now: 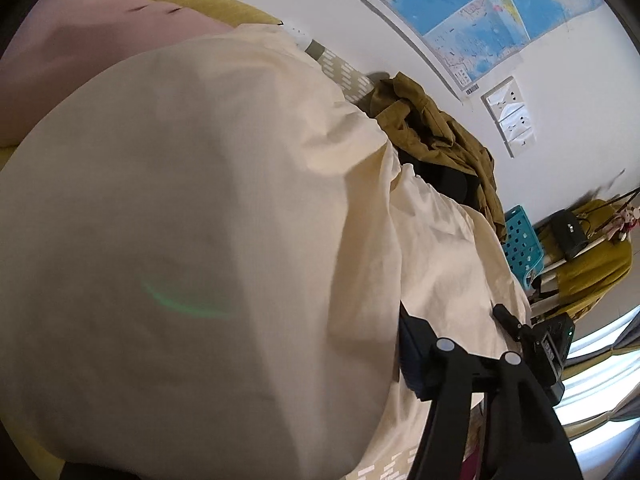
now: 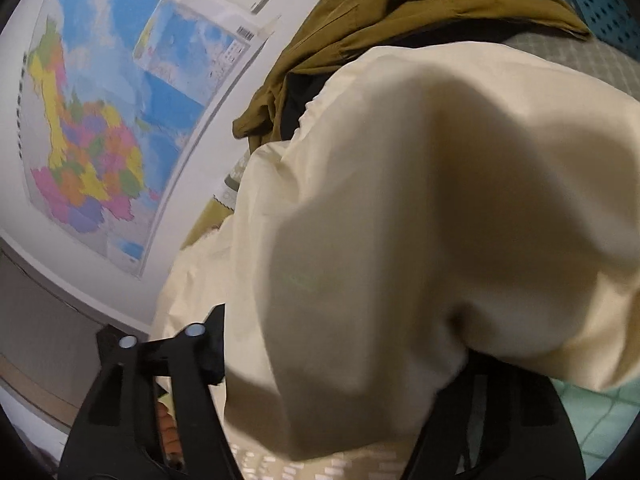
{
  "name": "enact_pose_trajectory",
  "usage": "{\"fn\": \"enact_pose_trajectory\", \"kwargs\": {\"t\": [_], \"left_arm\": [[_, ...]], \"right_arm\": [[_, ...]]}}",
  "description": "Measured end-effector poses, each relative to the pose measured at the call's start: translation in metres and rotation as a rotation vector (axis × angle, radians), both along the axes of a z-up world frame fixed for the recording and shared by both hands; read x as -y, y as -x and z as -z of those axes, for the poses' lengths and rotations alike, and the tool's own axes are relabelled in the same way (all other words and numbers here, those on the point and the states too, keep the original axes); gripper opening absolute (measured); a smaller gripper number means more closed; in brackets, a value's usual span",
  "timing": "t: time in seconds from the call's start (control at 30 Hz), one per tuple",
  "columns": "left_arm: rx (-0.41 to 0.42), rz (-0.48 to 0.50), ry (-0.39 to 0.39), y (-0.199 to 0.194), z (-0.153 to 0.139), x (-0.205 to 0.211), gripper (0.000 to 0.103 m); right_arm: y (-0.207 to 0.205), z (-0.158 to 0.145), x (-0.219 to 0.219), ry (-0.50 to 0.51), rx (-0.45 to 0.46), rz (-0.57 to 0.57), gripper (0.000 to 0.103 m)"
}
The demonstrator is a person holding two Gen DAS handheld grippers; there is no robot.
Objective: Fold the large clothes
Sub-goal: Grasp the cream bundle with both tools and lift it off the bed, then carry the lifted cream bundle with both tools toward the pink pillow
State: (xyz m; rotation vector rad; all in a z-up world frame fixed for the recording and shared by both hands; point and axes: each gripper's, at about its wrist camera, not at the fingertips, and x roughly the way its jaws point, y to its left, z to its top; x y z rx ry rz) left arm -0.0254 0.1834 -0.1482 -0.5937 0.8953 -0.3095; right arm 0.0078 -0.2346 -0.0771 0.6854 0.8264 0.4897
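Observation:
A large cream garment (image 1: 208, 200) billows up over the lens and fills most of the left wrist view. It hides one finger of my left gripper (image 1: 320, 320). The other black finger (image 1: 416, 356) stands far off to the right, with the cloth lying against its inner side. In the right wrist view the same cream cloth (image 2: 400, 220) bulges between the two widely spread black fingers (image 2: 212, 344) of my right gripper (image 2: 344, 340). I cannot see the pads of either gripper pressing on the fabric.
A crumpled olive-green garment (image 1: 440, 128) (image 2: 380, 12) lies behind the cream one, over something black (image 1: 444, 184). A blue perforated basket (image 1: 520, 240) stands to the right. On the wall are a map (image 2: 100, 120) and sockets (image 1: 510, 116). A pink pillow (image 1: 80, 52) lies at the far left.

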Motion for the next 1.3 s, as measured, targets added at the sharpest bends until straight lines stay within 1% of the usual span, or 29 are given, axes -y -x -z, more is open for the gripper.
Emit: {"fn": "enact_pose_trajectory", "kwargs": {"t": [0.07,0.1,0.13,0.17,0.2,0.23,0.27,0.3,0.4,0.47,0.57,0.63,0.77,0.83,0.93,1.07,1.17,1.3], "left_arm": [[0.010,0.017,-0.020,-0.001,-0.002,0.007,0.070],[0.013,0.018,-0.052,-0.001,-0.003,0.011,0.070],[0.016,0.020,-0.079,-0.001,-0.003,0.014,0.070],[0.019,0.018,-0.101,-0.001,-0.004,0.016,0.063],[0.017,0.018,-0.121,-0.002,-0.004,0.017,0.056],[0.015,0.025,-0.118,-0.002,-0.004,0.018,0.052],[0.018,0.034,-0.114,-0.001,-0.006,0.017,0.042],[0.027,0.036,-0.123,-0.001,-0.009,0.018,0.034],[0.071,0.051,-0.154,0.003,-0.024,0.023,0.026],[0.084,0.061,-0.160,0.003,-0.030,0.024,0.025],[0.089,0.068,-0.192,0.000,-0.041,0.026,0.025],[0.111,0.077,-0.194,-0.001,-0.053,0.026,0.024],[0.190,0.090,-0.193,0.004,-0.086,0.021,0.023],[0.239,0.102,-0.186,0.007,-0.109,0.017,0.023],[0.289,0.095,-0.168,0.006,-0.138,0.005,0.023],[0.374,0.044,-0.204,0.009,-0.175,-0.017,0.023],[0.434,-0.020,-0.235,0.010,-0.202,-0.050,0.023],[0.454,-0.150,-0.270,0.009,-0.220,-0.105,0.024]], "right_arm": [[-0.003,-0.003,-0.010,0.040,0.019,-0.010,0.081],[-0.004,-0.003,-0.015,0.067,0.021,-0.007,0.078],[-0.005,-0.003,-0.017,0.083,0.025,-0.009,0.072],[-0.006,-0.001,-0.018,0.086,0.025,-0.009,0.058],[-0.007,0.001,-0.016,0.061,0.020,-0.017,0.050],[-0.007,0.002,-0.014,0.038,0.020,-0.024,0.047],[-0.006,0.000,-0.013,0.032,0.027,-0.031,0.041],[-0.004,-0.003,-0.013,0.039,0.039,-0.039,0.037],[0.003,-0.019,-0.015,0.042,0.079,-0.066,0.029],[0.008,-0.031,-0.016,0.048,0.106,-0.075,0.028],[0.013,-0.052,-0.023,0.069,0.140,-0.103,0.026],[0.017,-0.067,-0.029,0.096,0.171,-0.126,0.025],[0.022,-0.106,-0.036,0.108,0.261,-0.143,0.024],[0.023,-0.128,-0.041,0.109,0.314,-0.157,0.024],[0.022,-0.152,-0.049,0.122,0.378,-0.172,0.024],[0.009,-0.188,-0.076,0.099,0.453,-0.205,0.024],[-0.005,-0.208,-0.110,0.081,0.505,-0.253,0.024],[-0.036,-0.223,-0.172,0.055,0.534,-0.343,0.024]]}}
